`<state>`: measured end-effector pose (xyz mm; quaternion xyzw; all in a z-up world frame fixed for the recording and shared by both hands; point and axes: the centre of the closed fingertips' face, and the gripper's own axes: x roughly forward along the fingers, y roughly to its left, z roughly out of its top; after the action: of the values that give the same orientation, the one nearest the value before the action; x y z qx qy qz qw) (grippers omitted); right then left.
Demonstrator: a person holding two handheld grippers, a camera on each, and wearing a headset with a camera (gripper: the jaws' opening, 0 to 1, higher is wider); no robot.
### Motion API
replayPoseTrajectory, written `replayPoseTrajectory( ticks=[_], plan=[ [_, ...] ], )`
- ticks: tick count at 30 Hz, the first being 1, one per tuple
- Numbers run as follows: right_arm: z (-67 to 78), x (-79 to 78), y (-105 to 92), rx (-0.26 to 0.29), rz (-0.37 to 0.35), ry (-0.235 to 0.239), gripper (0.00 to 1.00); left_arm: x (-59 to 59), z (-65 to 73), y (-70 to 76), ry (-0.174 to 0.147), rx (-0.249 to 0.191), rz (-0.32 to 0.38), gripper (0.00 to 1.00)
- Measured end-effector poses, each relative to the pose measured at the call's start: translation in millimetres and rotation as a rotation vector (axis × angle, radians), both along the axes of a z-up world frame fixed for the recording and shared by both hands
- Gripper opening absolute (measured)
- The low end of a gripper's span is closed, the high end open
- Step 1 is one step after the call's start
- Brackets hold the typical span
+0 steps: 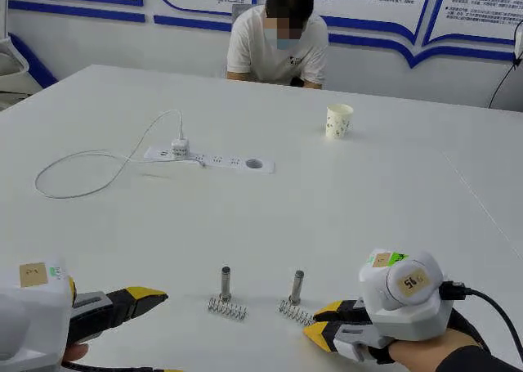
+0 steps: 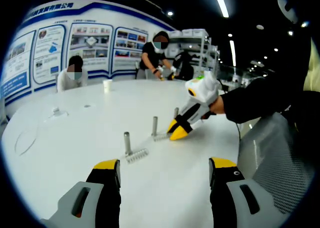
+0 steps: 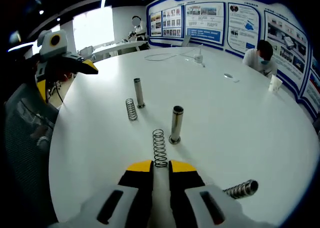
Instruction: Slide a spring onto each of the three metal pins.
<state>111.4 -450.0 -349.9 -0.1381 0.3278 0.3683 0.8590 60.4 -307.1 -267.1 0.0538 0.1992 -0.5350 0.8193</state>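
2 hand-held grippers work low over the white tabletop [image 1: 343, 217]. Right hand-held gripper [image 3: 160, 167]: jaws drawn almost together, pinching the near end of a spring [image 3: 159, 147]. This spring lies flat on the tabletop, pointing away from the jaws, just beside the foot of the nearest pin [image 3: 175, 124]. Left hand-held gripper [image 2: 165, 174]: jaws spread wide, holding nothing, poised short of the work.

Farther out, a second pin [image 3: 138, 92] stands upright with a second spring [image 3: 131, 108] lying loose at its base. Both these pins are bare, smooth grey metal cylinders; both springs are short, open-coiled bright wire.

At the lower right of the right gripper view, a third pin [image 3: 241, 189] shows a ribbed shank. This is apparently a spring already seated on it, though lens distortion leaves its stance unclear.

Judged progress: 1 of 3 pins likely fitted, 2 left. The step in hand appears to be lifting the pinched spring to thread it over the nearest pin.
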Motion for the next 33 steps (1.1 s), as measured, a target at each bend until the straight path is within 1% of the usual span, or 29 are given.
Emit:
replayPoseTrajectory(
  ticks=[6,10,19,25,33],
  plan=[
    [1.9,-1.2,-0.2,-0.008,0.007,-0.007,0.12,0.0,0.6,0.0,-0.001,-0.002,0.000,0.73],
    [8.0,-1.9,0.0,-0.012,0.012,-0.015,0.12,-0.1,0.9,-0.4,-0.002,-0.004,-0.002,0.73],
    [23.3,-2.6,1.3,-0.047,0.032,-0.041,0.12,-1.5,3.2,-1.6,-0.008,-0.009,-0.007,0.73],
    [29.9,-3.5,1.9,-0.060,0.039,-0.040,0.12,-2.3,5.0,-2.1,-0.011,-0.015,-0.008,0.73],
    [37.9,-3.7,2.9,-0.064,0.039,-0.025,0.12,-2.1,5.9,-2.0,-0.015,-0.019,-0.007,0.73]
  ],
)
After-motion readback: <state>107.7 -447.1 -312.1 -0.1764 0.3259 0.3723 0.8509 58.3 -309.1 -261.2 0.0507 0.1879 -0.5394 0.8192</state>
